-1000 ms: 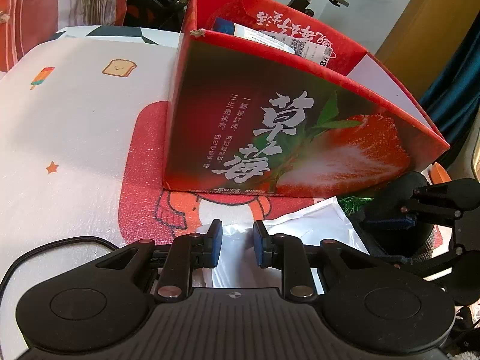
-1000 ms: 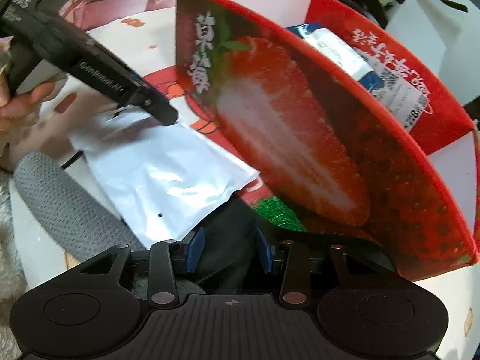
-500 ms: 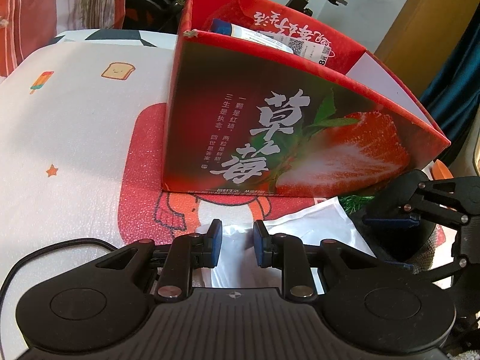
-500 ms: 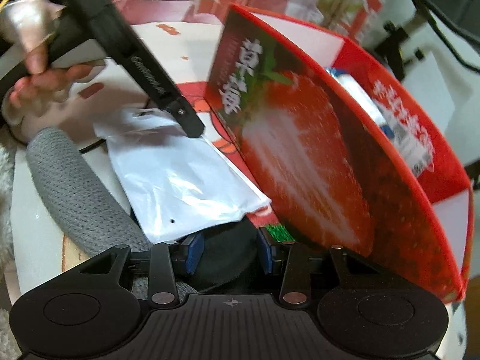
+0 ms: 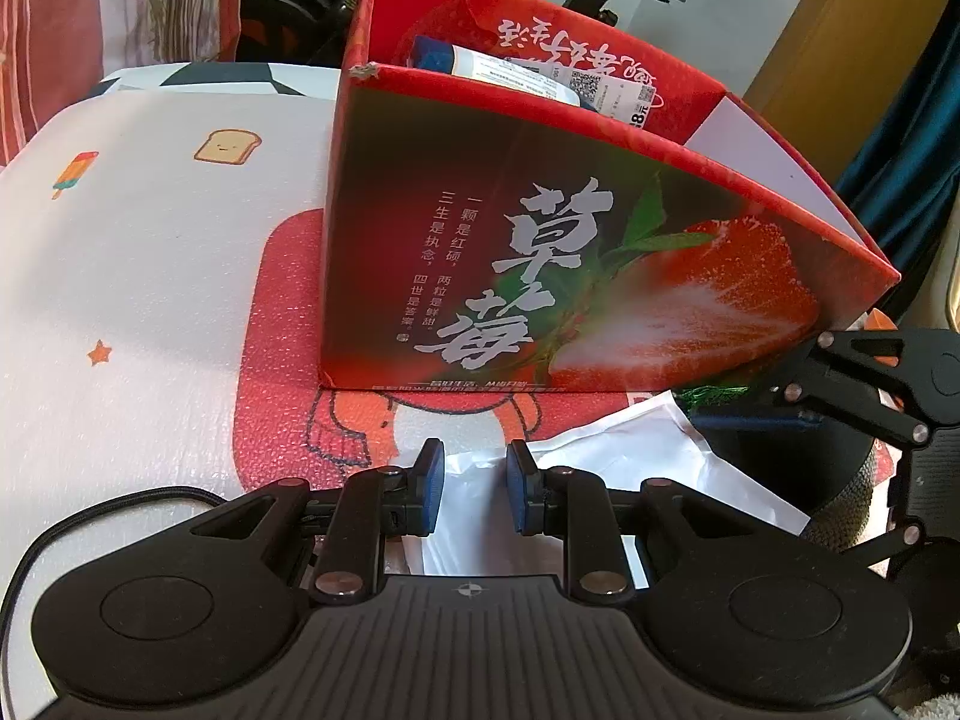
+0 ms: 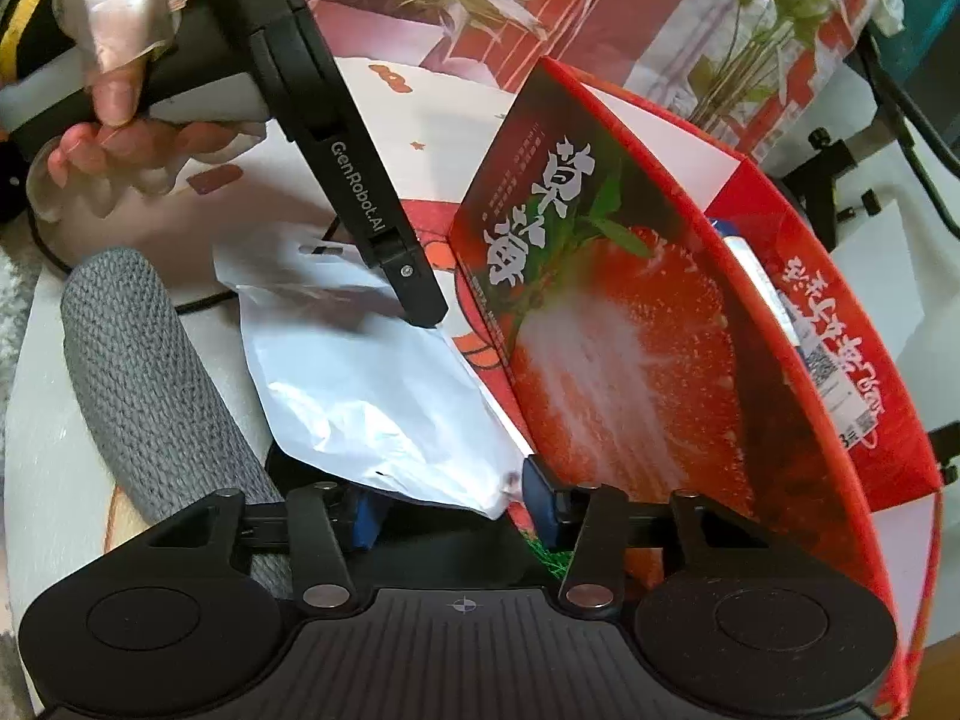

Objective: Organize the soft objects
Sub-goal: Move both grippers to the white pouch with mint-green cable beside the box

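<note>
Item: white bag [image 5: 630,468], flat plastic, crumpled at one end. It lies on the mat [image 5: 150,276] right in front of the red box [image 5: 570,276], one edge close along the box's base.

Item: your left gripper [image 5: 469,483]. Its jaws stand narrowly apart over the bag's near end. A fold of the bag shows between the blue pads [image 5: 432,480], but you cannot tell from either view whether they pinch it. In the right wrist view, its finger tip [image 6: 420,306] sits down on the crumpled end.

Item: your left hand [image 6: 114,90], wrapped round the handle at upper left in the right wrist view.

Item: your right gripper [image 6: 453,510]. Its jaws are partly spread at the bag's other end, with dark fabric [image 5: 774,456] and the bag's corner between them. Whether the pads press on anything you cannot tell.

Item: grey knit piece [image 6: 156,384], beside the bag on the side away from the box, running under your right gripper.

Item: red box, strawberry print, open top. A blue-and-white packet [image 5: 510,69] leans inside.
</note>
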{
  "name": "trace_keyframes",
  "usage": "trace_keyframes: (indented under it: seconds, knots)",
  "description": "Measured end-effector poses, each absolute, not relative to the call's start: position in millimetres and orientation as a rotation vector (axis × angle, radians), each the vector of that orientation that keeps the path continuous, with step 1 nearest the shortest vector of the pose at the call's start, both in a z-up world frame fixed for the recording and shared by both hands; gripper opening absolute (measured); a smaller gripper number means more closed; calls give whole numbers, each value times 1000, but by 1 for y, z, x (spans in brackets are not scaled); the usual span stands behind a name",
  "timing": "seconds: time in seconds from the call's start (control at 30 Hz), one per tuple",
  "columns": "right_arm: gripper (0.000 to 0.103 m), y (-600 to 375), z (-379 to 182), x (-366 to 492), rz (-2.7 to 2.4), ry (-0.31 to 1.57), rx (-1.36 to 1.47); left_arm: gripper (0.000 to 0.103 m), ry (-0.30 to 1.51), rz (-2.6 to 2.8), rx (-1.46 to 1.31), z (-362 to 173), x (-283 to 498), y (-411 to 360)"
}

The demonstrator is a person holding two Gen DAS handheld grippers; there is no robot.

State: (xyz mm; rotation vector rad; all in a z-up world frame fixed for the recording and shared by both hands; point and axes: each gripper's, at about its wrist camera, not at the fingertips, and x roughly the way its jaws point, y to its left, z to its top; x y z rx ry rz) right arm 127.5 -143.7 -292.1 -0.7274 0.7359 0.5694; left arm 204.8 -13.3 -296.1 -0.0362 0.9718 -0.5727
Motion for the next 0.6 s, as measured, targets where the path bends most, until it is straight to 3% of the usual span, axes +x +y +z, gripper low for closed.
trace_keyframes:
  seconds: [0.27,0.6]
  knots:
    - [20,-150,-291,125,529,726,-610,25,974,-574,-33,-296,205,-13]
    - [15,-193,-277,136,445,779,-179,29,876,-547,-20,-268,205,13]
